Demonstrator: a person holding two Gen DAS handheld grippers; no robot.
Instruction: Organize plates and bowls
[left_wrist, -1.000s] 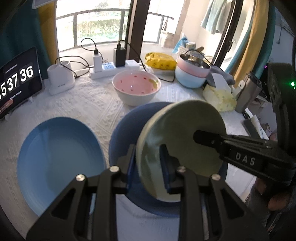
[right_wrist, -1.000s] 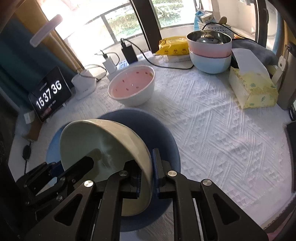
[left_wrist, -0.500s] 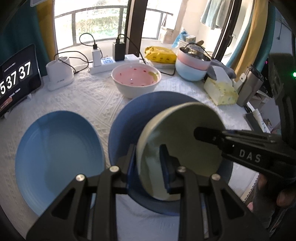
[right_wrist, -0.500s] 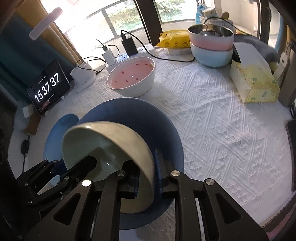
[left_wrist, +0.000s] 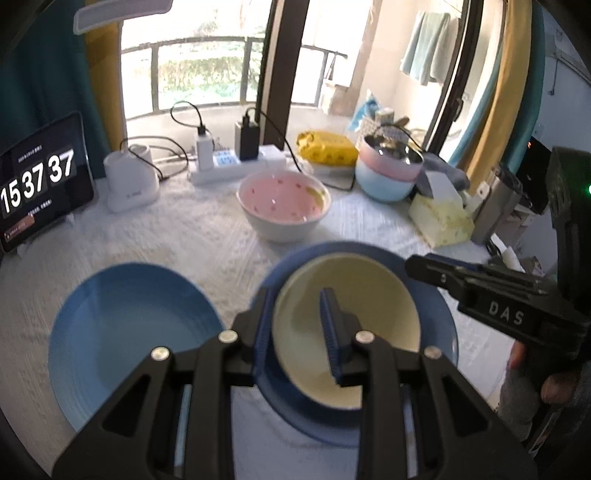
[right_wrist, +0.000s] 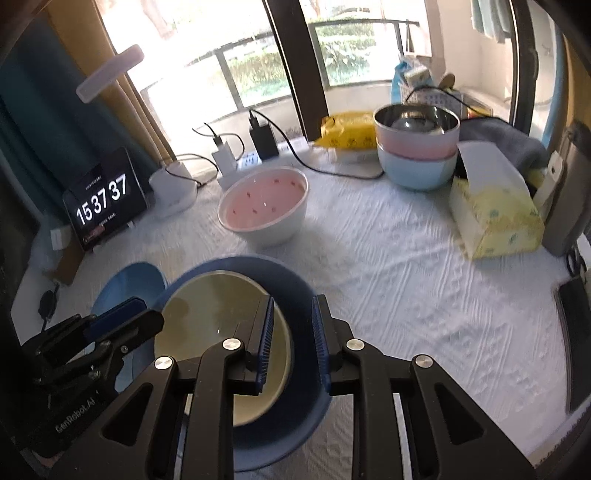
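Cream bowl (left_wrist: 347, 314) has gone from tilted to seated flat inside the blue bowl (right_wrist: 295, 288) on the table (right_wrist: 424, 295). Right gripper (right_wrist: 291, 339) fingers opening, rim released; left gripper (left_wrist: 295, 332) straddles rim, grip uncertain. Nesting judged done.

Bare cloth (right_wrist: 424, 302) is lying open right of the blue bowl (right_wrist: 295, 284). The pink bowl (right_wrist: 264, 210) is standing just behind it, the plate (left_wrist: 125, 332) flanking its left, and the tissue box (right_wrist: 495, 218) is closing the far right.
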